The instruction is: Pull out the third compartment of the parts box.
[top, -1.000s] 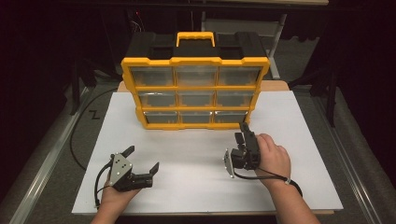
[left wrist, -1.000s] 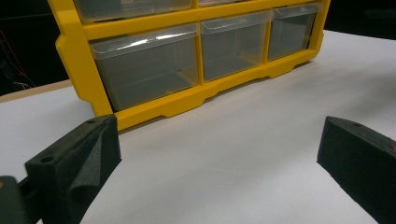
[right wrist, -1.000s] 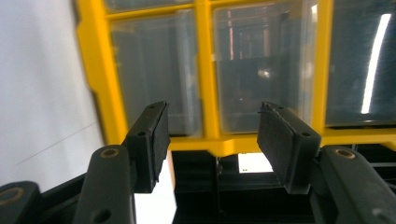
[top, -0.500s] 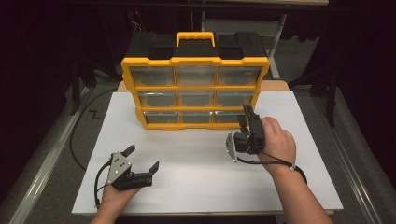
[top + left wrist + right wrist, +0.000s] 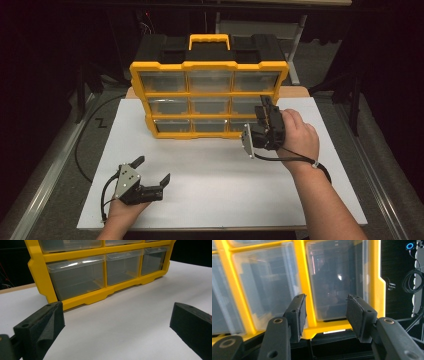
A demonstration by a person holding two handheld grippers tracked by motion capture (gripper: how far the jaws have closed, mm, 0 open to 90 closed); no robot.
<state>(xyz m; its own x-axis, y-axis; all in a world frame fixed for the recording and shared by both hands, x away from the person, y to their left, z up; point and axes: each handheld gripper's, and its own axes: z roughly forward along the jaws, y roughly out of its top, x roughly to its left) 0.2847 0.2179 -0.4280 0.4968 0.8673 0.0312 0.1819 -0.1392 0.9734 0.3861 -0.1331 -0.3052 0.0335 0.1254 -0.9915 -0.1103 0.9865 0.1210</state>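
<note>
The yellow organizer [image 5: 209,100] is stood upright at the back of the white worktop [image 5: 210,175], clear drawers facing front. A light, slick, rigid drawer [image 5: 337,280] is lined up between the right gripper [image 5: 325,315] fingers, which have just been narrowing with nothing pinched yet. Best grabbed at the drawer's front lip. The left gripper [image 5: 150,172] is rested spread wide, empty. The black top handle is seen from above.

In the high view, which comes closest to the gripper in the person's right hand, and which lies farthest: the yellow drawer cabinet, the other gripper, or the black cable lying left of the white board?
From the right gripper, jaws empty:
1. Yellow drawer cabinet: just ahead, at its right-hand drawers.
2. Left gripper: across the white board, near its front left corner.
3. Black cable: farthest, beyond the board's left edge.
</note>
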